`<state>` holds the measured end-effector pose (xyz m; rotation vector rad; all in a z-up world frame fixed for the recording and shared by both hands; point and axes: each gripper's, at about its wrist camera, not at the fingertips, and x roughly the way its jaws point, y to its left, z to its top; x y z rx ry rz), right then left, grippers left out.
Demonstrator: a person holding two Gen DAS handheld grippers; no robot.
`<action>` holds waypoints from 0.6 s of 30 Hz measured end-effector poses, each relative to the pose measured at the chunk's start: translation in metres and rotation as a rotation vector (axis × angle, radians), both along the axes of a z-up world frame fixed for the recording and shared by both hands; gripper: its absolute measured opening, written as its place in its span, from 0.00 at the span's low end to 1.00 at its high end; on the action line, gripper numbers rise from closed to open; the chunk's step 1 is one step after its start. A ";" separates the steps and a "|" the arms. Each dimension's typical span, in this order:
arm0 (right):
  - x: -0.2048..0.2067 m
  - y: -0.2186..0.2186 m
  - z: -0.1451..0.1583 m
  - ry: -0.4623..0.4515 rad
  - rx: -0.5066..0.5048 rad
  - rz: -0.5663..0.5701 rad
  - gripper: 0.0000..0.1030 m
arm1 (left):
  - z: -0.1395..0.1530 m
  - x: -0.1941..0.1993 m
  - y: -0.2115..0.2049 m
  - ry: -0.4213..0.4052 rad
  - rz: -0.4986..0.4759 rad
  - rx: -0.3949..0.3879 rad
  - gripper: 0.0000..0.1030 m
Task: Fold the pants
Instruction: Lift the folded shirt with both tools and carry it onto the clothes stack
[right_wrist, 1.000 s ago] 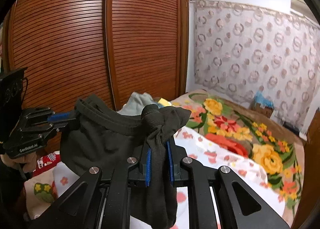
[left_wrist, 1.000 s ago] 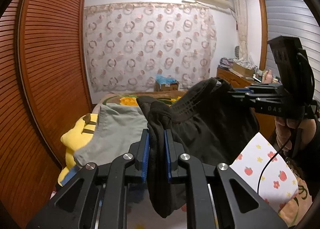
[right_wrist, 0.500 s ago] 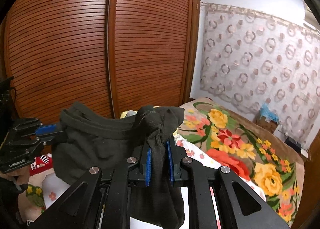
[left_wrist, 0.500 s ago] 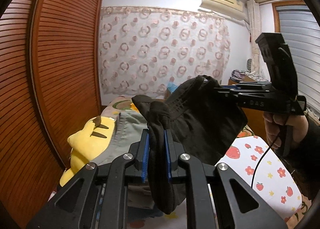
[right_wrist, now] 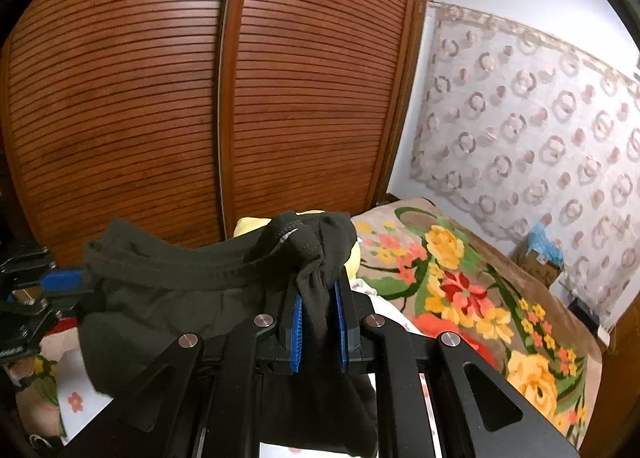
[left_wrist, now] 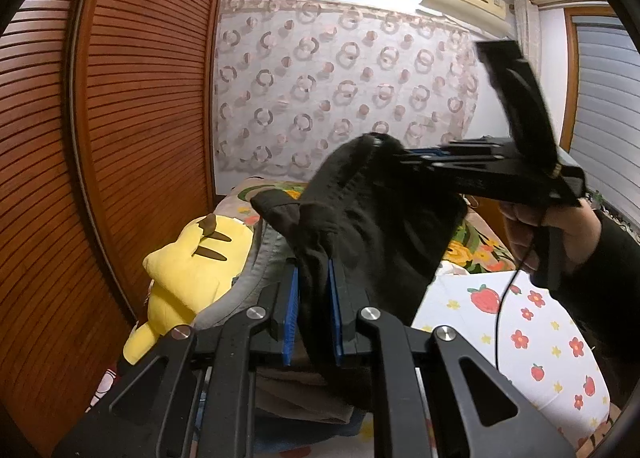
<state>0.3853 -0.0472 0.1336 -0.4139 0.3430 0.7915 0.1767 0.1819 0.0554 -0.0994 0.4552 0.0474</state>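
The black pants point(left_wrist: 384, 225) hang in the air above the bed, stretched by the waistband between both grippers. My left gripper point(left_wrist: 312, 278) is shut on one bunched end of the waistband. My right gripper point(right_wrist: 318, 298) is shut on the other end, and it shows in the left wrist view point(left_wrist: 404, 155) at the upper right. In the right wrist view the pants point(right_wrist: 168, 290) sag to the left toward the left gripper point(right_wrist: 76, 282). The legs hang down out of sight.
A yellow plush toy point(left_wrist: 188, 266) and grey clothing point(left_wrist: 256, 270) lie on the bed by the wooden slatted wardrobe point(left_wrist: 120, 137). A white strawberry-print sheet point(left_wrist: 520, 338) and a floral blanket point(right_wrist: 472, 298) cover the bed. A curtain point(left_wrist: 344, 97) hangs behind.
Both grippers have risen with the pants, lifting them higher above the bed. The right gripper has tilted and moved closer in the left view.
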 end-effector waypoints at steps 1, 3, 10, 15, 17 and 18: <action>0.003 0.006 0.000 0.001 -0.004 0.008 0.13 | 0.001 0.001 0.001 0.000 0.006 -0.001 0.15; 0.010 0.018 0.000 -0.001 -0.012 0.026 0.13 | 0.000 -0.001 0.005 0.000 0.016 -0.009 0.15; 0.033 0.049 -0.012 0.008 -0.032 0.073 0.13 | -0.018 0.000 0.018 0.051 0.070 -0.013 0.15; 0.053 0.062 -0.034 0.041 -0.050 0.030 0.15 | -0.033 0.001 0.023 0.099 0.081 -0.025 0.15; 0.058 0.061 -0.039 0.056 -0.046 0.012 0.23 | -0.034 0.001 0.024 0.110 0.081 -0.033 0.15; 0.060 0.063 -0.038 0.065 -0.037 0.008 0.24 | -0.033 0.000 0.024 0.114 0.081 -0.037 0.17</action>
